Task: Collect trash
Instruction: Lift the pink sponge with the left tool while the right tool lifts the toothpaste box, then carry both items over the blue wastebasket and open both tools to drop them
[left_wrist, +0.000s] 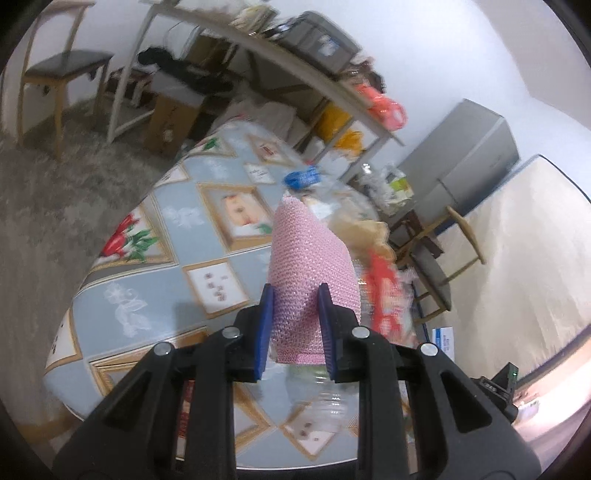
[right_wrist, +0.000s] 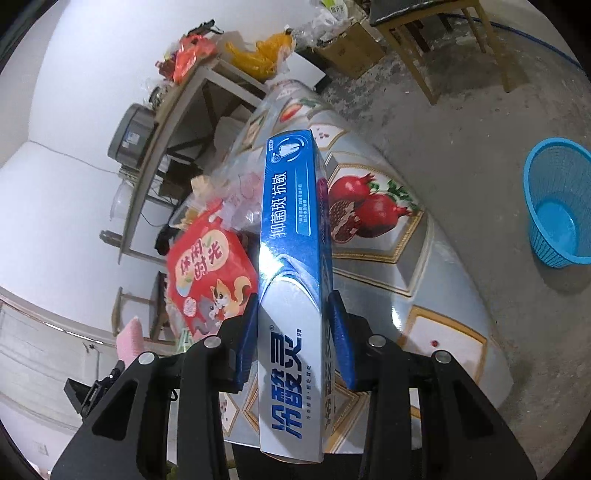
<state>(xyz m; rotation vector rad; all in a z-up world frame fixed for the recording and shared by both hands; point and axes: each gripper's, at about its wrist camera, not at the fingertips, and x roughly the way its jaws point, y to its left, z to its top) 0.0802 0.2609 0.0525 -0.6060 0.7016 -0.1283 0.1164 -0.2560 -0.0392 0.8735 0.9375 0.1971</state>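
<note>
My left gripper (left_wrist: 295, 295) is shut on a pink foam net sleeve (left_wrist: 310, 273) and holds it above the patterned table (left_wrist: 207, 221). Behind it lie a clear plastic bottle with a blue cap (left_wrist: 302, 176) and a red snack wrapper (left_wrist: 384, 291), both blurred. My right gripper (right_wrist: 293, 310) is shut on a long blue and white toothpaste box (right_wrist: 293, 258), held above the table (right_wrist: 436, 280). A red snack bag (right_wrist: 208, 273) and crumpled clear plastic (right_wrist: 240, 199) lie on the table left of the box. The pink sleeve also shows at the lower left of the right wrist view (right_wrist: 129, 338).
A blue plastic basket (right_wrist: 557, 206) stands on the grey floor right of the table. A cluttered white shelf (left_wrist: 295, 70) stands behind the table. Wooden chairs (left_wrist: 55, 70) stand on the floor, one more in the right wrist view (right_wrist: 443, 22). A cardboard box (right_wrist: 354, 48) sits by it.
</note>
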